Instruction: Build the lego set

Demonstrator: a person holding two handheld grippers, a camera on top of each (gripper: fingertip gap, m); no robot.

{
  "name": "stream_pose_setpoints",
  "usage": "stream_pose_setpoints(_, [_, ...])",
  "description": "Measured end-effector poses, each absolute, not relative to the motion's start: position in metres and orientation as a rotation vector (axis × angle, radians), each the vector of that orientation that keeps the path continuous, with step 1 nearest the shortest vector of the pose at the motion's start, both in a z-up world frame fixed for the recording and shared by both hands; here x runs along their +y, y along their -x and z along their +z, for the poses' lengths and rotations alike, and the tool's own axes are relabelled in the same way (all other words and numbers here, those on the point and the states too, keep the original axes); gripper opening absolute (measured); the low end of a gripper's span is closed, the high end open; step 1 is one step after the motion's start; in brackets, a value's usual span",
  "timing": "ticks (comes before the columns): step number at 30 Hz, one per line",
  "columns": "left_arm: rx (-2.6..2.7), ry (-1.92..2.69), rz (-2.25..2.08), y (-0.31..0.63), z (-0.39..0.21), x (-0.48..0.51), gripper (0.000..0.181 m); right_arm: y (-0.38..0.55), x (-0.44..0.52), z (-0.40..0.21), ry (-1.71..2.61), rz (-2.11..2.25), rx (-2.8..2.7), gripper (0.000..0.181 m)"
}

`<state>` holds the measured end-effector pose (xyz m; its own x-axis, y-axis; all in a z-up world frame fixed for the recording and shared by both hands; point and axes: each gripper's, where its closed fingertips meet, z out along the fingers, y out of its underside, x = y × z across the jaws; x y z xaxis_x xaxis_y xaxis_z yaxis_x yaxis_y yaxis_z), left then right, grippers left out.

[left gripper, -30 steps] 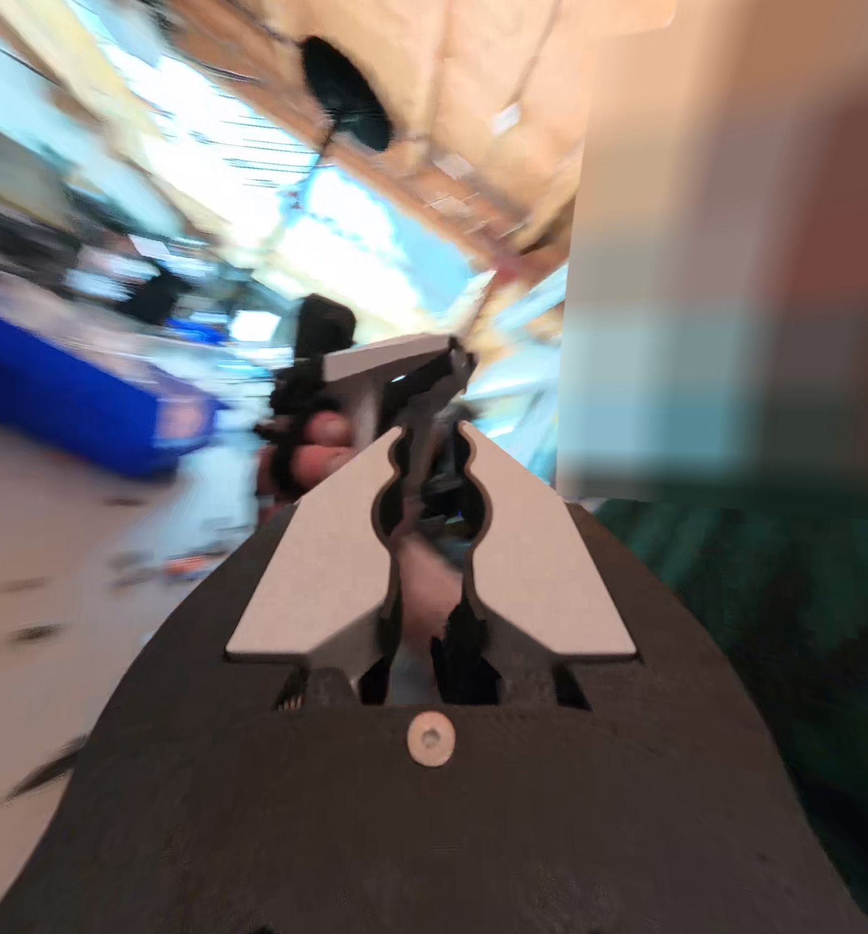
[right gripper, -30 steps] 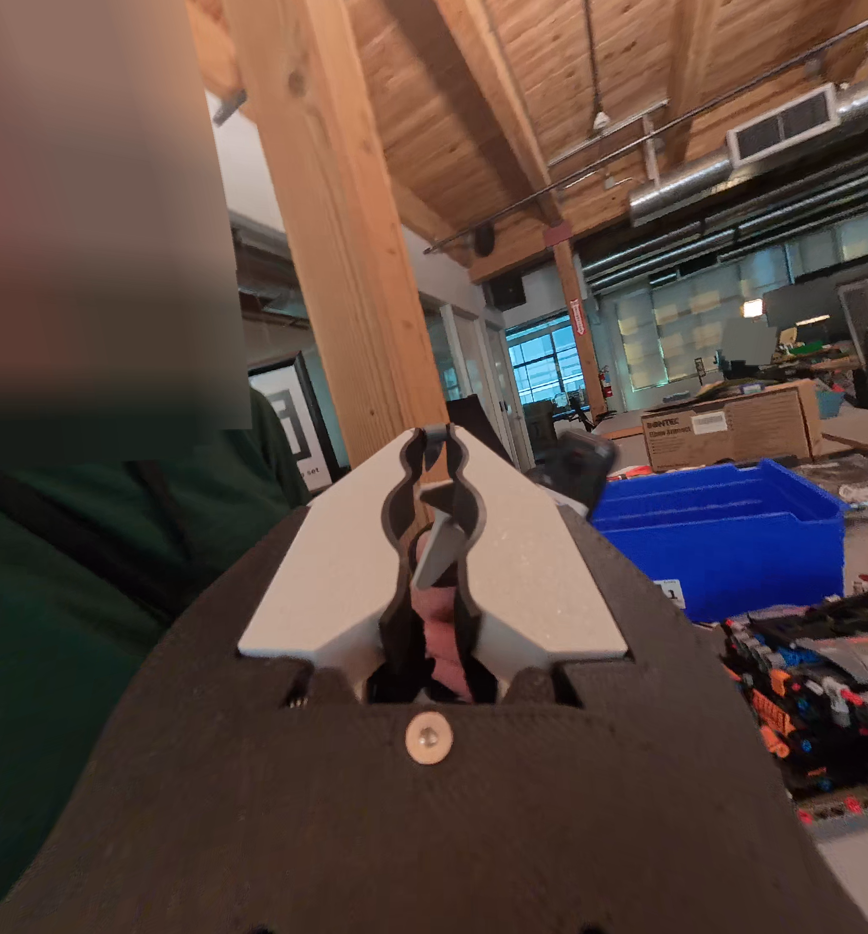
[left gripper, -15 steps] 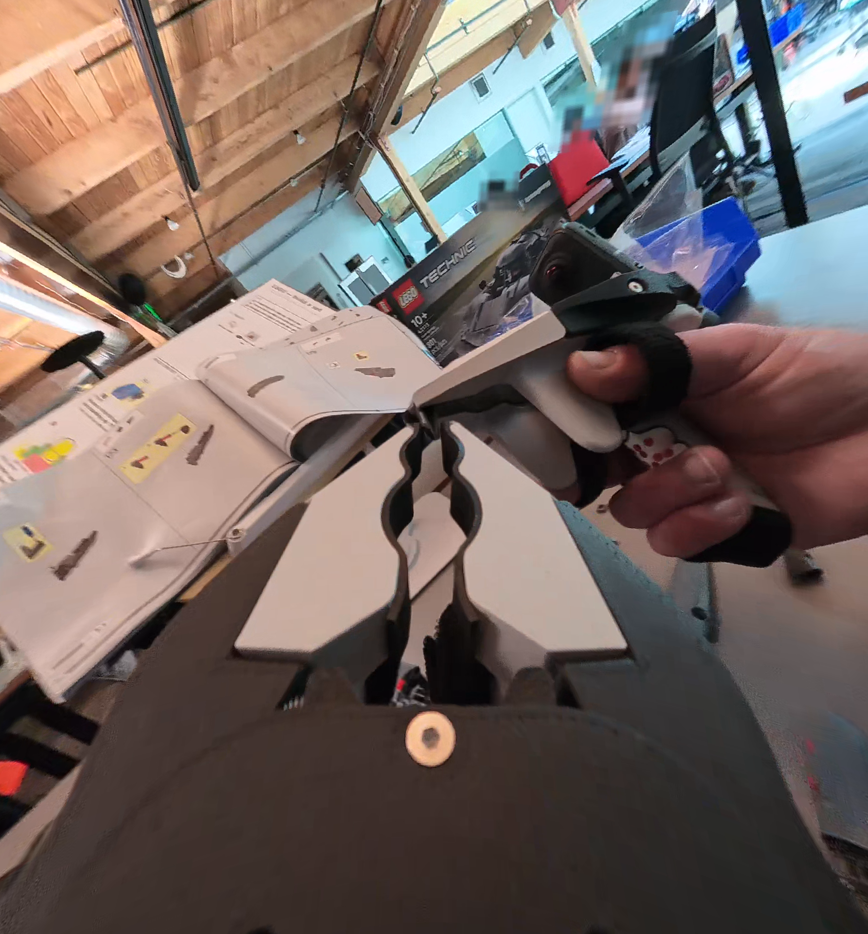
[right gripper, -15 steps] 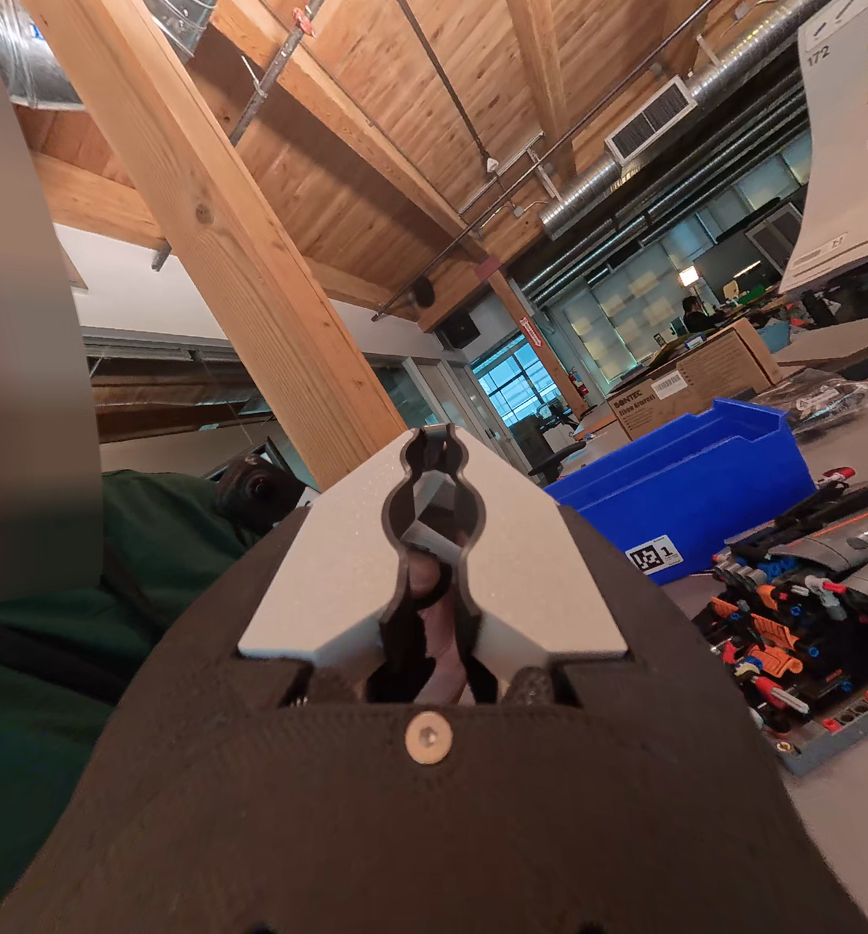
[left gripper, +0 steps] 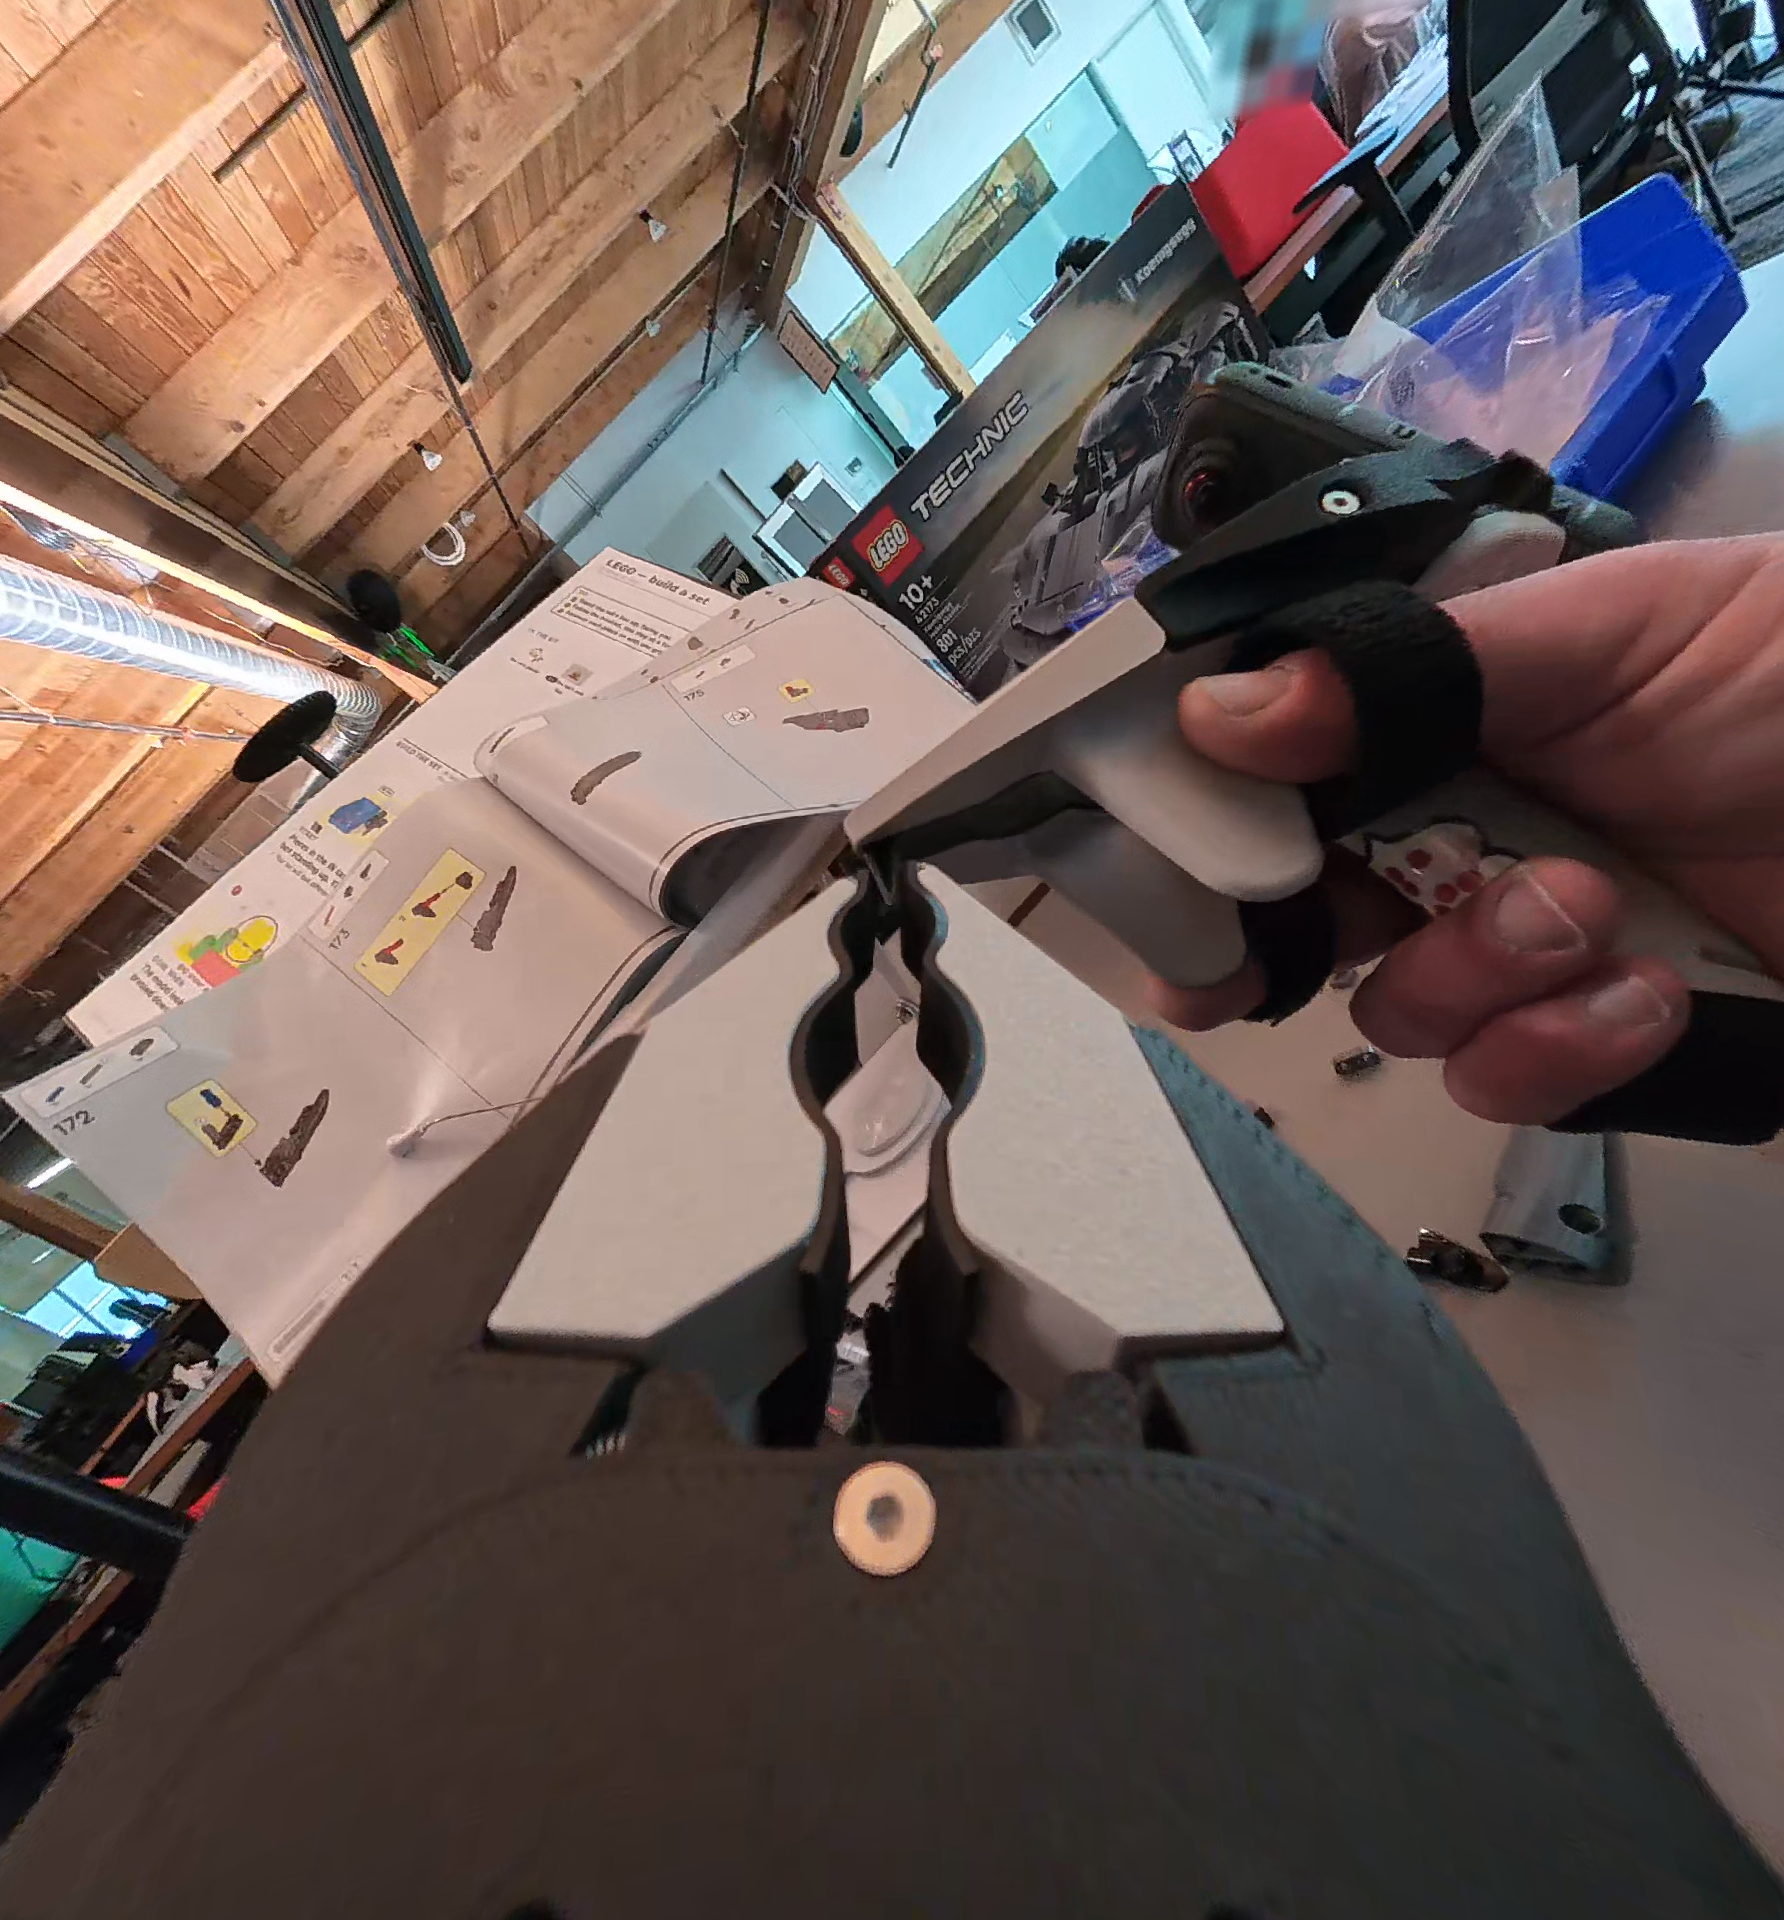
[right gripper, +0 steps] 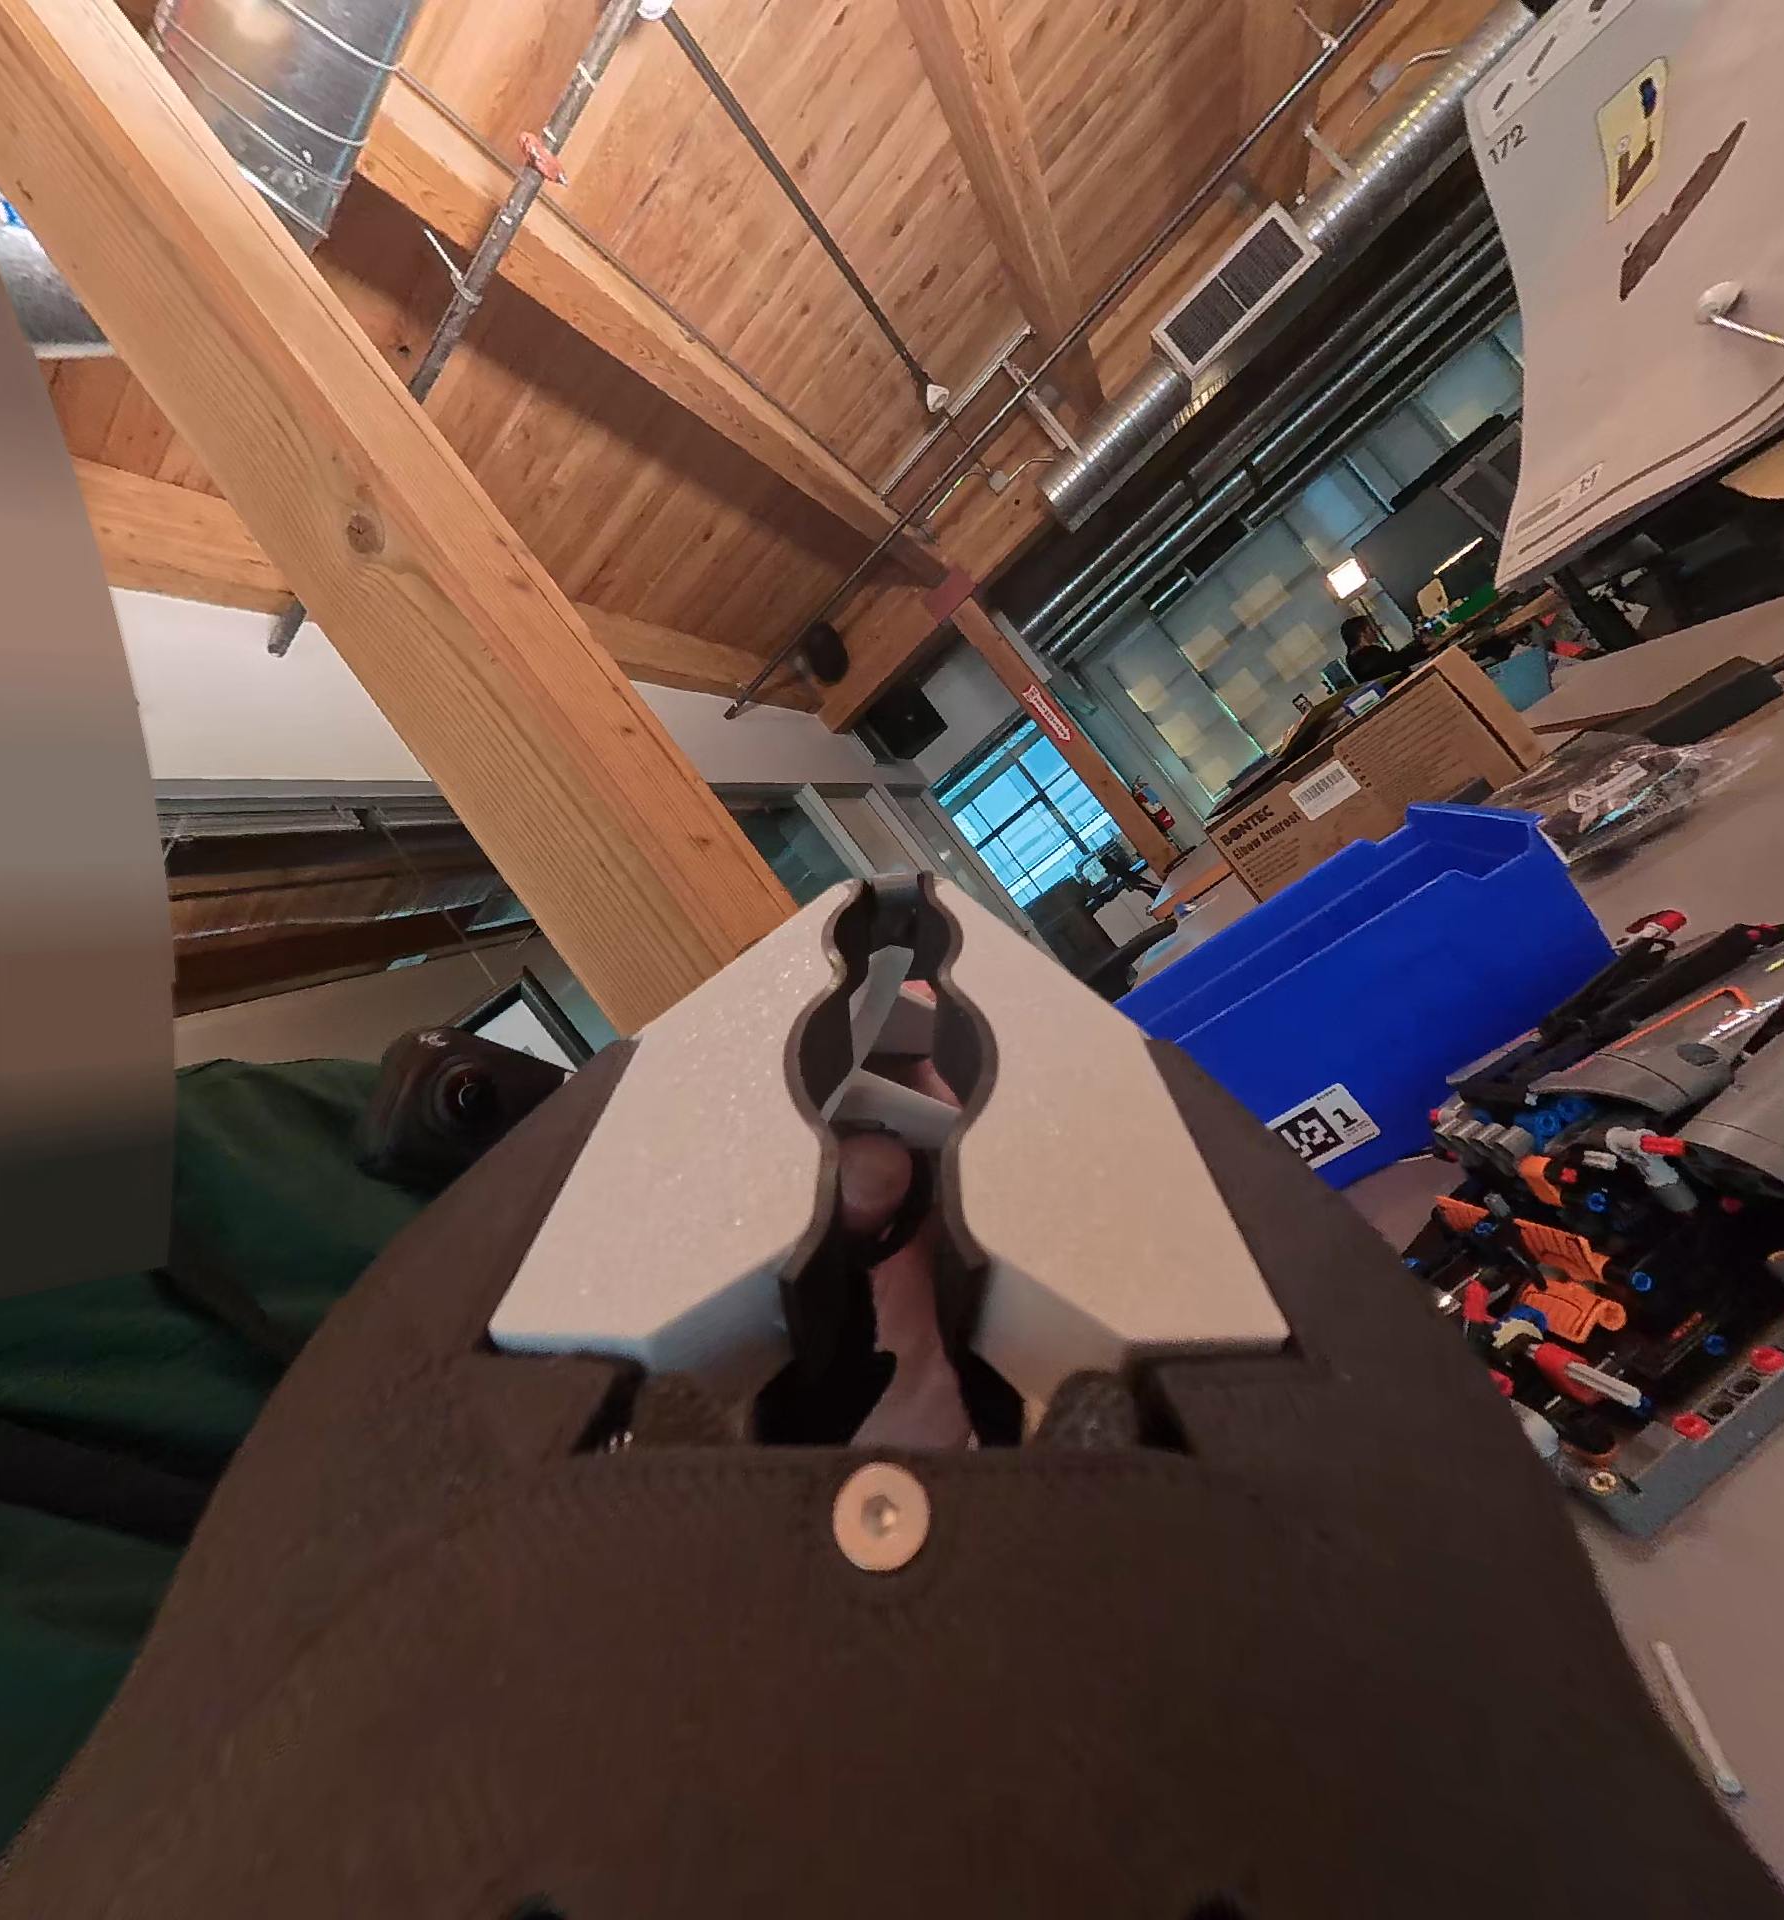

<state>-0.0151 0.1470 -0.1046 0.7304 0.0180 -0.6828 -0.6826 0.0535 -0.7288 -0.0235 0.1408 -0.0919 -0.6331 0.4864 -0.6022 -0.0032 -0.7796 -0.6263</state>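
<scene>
Tip to tip — left gripper and right gripper both pinched closed, sharing one small dark piece.

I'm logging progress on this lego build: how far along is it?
Much looks built: the lego model on its grey base shows dense assembled parts. In hand: both grippers, left and right, meet tip to tip on a small dark piece. Loose parts remain, and the instruction booklet lies open.

left gripper: pale grey wedge fingers, black wavy inner pads, black body, silver screw lower centre | right gripper: same build | hand, right of frame: black finger straps | green garment, lower left
</scene>
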Motion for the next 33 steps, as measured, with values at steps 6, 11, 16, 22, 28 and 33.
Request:
stream_pose_setpoints(6, [0.556, 1.459, 0.55, 0.022, -0.103, 0.149, 0.001, 0.027, 0.145, -0.094, 1.183, 2.406, -0.825, 0.011])
stream_pose_setpoints(11, [0.49, 1.47, 0.483, 0.038, -0.097, 0.149, 0.001, 0.026, 0.158, -0.094, 1.193, 2.444, -0.728, 0.03])
stream_pose_setpoints(16, [0.398, 1.443, 0.334, 0.053, -0.085, 0.144, 0.001, 0.02, 0.171, -0.094, 1.178, 2.433, -0.672, 0.03])
stream_pose_setpoints(22, [0.284, 1.368, 0.018, 0.066, -0.07, 0.135, 0.001, 0.017, 0.175, -0.094, 1.156, 2.438, -0.686, 0.028])
stream_pose_setpoints(28, [0.118, 1.136, -0.618, 0.101, -0.044, 0.115, 0.001, 0.015, 0.178, -0.095, 1.141, 2.436, -0.691, 0.026])
stream_pose_setpoints(33, [0.081, 1.001, -0.819, 0.129, -0.039, 0.104, 0.001, 0.016, 0.178, -0.097, 1.136, 2.416, -0.716, 0.026])
